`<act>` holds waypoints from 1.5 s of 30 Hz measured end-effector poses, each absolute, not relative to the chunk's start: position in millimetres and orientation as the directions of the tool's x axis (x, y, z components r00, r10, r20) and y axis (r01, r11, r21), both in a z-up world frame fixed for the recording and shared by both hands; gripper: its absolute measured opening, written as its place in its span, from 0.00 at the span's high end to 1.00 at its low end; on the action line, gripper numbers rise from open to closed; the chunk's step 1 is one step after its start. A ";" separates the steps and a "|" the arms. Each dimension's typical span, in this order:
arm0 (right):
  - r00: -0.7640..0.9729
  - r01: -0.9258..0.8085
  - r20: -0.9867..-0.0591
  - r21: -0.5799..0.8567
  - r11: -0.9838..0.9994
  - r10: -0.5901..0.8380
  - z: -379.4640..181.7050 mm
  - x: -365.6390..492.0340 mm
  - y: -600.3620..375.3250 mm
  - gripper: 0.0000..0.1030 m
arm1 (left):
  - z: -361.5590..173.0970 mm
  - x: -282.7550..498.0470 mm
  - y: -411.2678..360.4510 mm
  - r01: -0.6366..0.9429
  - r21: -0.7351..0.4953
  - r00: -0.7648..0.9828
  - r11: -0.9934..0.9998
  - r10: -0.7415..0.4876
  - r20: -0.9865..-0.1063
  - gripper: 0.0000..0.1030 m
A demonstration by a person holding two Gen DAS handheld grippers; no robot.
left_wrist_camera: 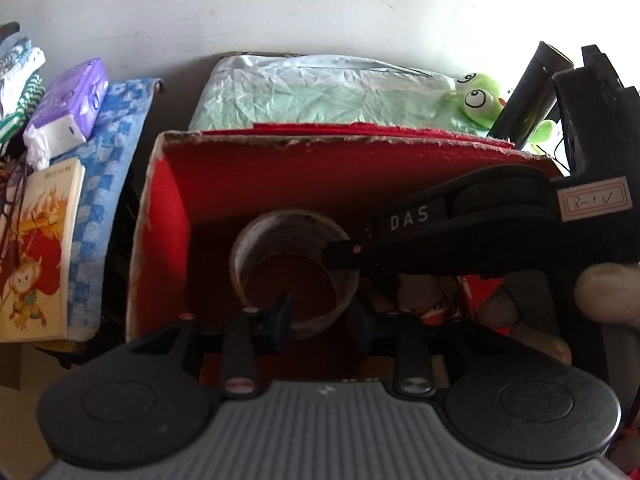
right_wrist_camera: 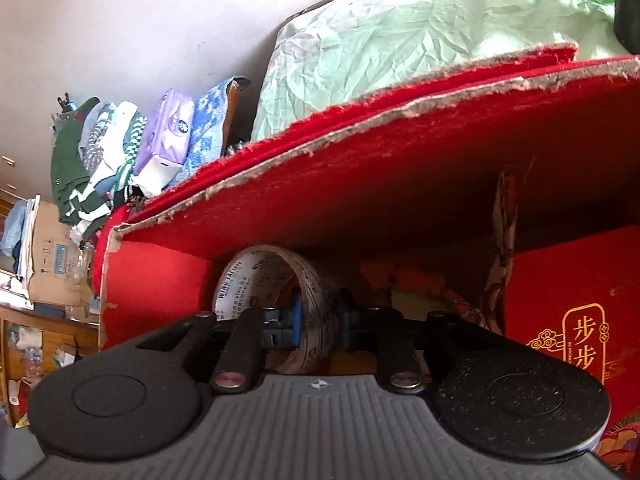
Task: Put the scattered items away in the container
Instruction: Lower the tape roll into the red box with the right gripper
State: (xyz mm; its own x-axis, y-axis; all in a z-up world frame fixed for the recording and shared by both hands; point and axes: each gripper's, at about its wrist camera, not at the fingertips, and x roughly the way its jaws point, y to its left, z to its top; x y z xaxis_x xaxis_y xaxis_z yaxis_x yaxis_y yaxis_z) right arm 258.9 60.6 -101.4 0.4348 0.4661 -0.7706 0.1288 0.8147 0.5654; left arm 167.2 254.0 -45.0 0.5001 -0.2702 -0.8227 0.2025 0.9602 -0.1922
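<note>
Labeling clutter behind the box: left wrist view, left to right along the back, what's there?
Book → tissue pack → blue checked cloth → green crinkled bag → frog plush.

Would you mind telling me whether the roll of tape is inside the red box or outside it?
Inside. The roll of tape sits within the red box, whose walls rise behind and beside it in both views.

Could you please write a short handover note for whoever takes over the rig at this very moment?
Left hand-held gripper: open, fingers astride the wall of the tape roll.
Right hand-held gripper: also astride that wall; grip unclear.
Tape roll: inside the red box, near its left wall.
Done: roll is in the box.
Left: let go, withdraw both, fetch any remaining items.
</note>
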 end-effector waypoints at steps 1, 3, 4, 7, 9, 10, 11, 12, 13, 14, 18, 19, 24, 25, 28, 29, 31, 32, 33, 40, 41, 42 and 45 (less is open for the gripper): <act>0.432 0.129 -0.764 0.578 0.805 0.479 -102.3 258.9 59.4 0.79 | -45.7 168.2 254.9 0.202 -0.202 0.497 0.958 -0.278 -0.822 0.66; 0.426 0.140 -0.757 0.596 0.790 0.496 -105.3 259.6 56.8 0.79 | -47.3 170.4 255.4 0.200 -0.211 0.497 0.957 -0.285 -0.820 0.65; 0.425 0.145 -0.757 0.598 0.788 0.496 -106.0 259.7 55.9 0.79 | -47.9 171.0 255.2 0.198 -0.212 0.500 0.957 -0.284 -0.818 0.65; 0.429 0.142 -0.755 0.599 0.788 0.496 -104.7 259.3 55.8 0.78 | -49.2 172.3 256.6 0.194 -0.230 0.505 0.954 -0.298 -0.810 0.65; 0.441 0.136 -0.748 0.603 0.787 0.497 -102.7 258.4 55.4 0.78 | -49.3 172.9 256.7 0.197 -0.239 0.506 0.951 -0.308 -0.806 0.65; 0.455 0.130 -0.738 0.609 0.782 0.498 -100.9 257.5 54.4 0.78 | -49.7 174.0 256.5 0.198 -0.241 0.505 0.950 -0.309 -0.806 0.65; 0.469 0.126 -0.730 0.612 0.781 0.497 -99.1 256.6 53.8 0.78 | -50.1 174.8 256.3 0.199 -0.244 0.502 0.949 -0.312 -0.806 0.65; 0.481 0.124 -0.726 0.612 0.781 0.492 -97.8 255.7 53.3 0.78 | -50.3 175.3 256.3 0.199 -0.247 0.500 0.948 -0.316 -0.806 0.65; 0.486 0.124 -0.726 0.609 0.784 0.487 -97.5 255.2 53.1 0.78 | -50.7 175.6 256.4 0.199 -0.250 0.499 0.948 -0.317 -0.807 0.65; 0.486 0.127 -0.730 0.604 0.787 0.481 -97.9 255.6 53.4 0.78 | -51.0 175.8 256.2 0.198 -0.249 0.498 0.948 -0.316 -0.808 0.65; 0.490 0.126 -0.732 0.597 0.792 0.474 -98.9 255.6 52.5 0.78 | -52.4 176.8 253.6 0.193 -0.235 0.492 0.953 -0.301 -0.817 0.62; 0.491 0.125 -0.733 0.594 0.795 0.470 -98.8 255.5 52.4 0.78 | -52.6 176.9 253.2 0.191 -0.234 0.492 0.953 -0.299 -0.818 0.60; 0.500 0.121 -0.739 0.576 0.809 0.451 -98.8 254.2 53.6 0.78 | -55.1 178.5 251.3 0.181 -0.210 0.488 0.961 -0.274 -0.829 0.57; 0.501 0.123 -0.739 0.577 0.808 0.451 -99.1 254.7 54.3 0.78 | -55.6 178.9 250.8 0.179 -0.206 0.486 0.962 -0.268 -0.832 0.57; 0.501 0.120 -0.738 0.576 0.808 0.452 -99.5 255.4 55.3 0.78 | -56.8 179.6 249.7 0.174 -0.193 0.483 0.966 -0.254 -0.838 0.56; 0.502 0.118 -0.738 0.576 0.809 0.452 -99.3 254.8 54.7 0.79 | -57.2 180.0 249.1 0.171 -0.186 0.482 0.968 -0.246 -0.841 0.55; 0.502 0.111 -0.737 0.574 0.811 0.453 -98.7 254.2 55.1 0.79 | -57.9 180.4 247.6 0.164 -0.170 0.480 0.972 -0.229 -0.847 0.55; 0.502 0.107 -0.737 0.573 0.813 0.453 -98.2 253.8 56.6 0.79 | -58.3 180.5 247.2 0.161 -0.164 0.480 0.973 -0.222 -0.849 0.55; 0.502 0.104 -0.736 0.572 0.814 0.453 -98.2 254.0 57.6 0.79 | -58.5 180.4 247.0 0.159 -0.159 0.480 0.974 -0.217 -0.850 0.55; 0.534 0.097 -0.720 0.573 0.814 0.443 -95.4 252.7 58.7 0.79 | -59.1 181.0 246.7 0.153 -0.147 0.477 0.977 -0.203 -0.855 0.52; 0.539 0.099 -0.718 0.573 0.813 0.440 -95.2 252.1 57.7 0.79 | -59.1 181.1 246.7 0.152 -0.146 0.477 0.977 -0.203 -0.855 0.52; 0.540 0.102 -0.718 0.573 0.813 0.439 -95.5 252.2 57.5 0.79 | -59.2 181.0 246.6 0.152 -0.146 0.477 0.978 -0.202 -0.856 0.52; 0.537 0.108 -0.722 0.571 0.814 0.436 -96.2 253.1 58.8 0.78 | -59.3 181.2 246.4 0.152 -0.144 0.476 0.978 -0.200 -0.856 0.50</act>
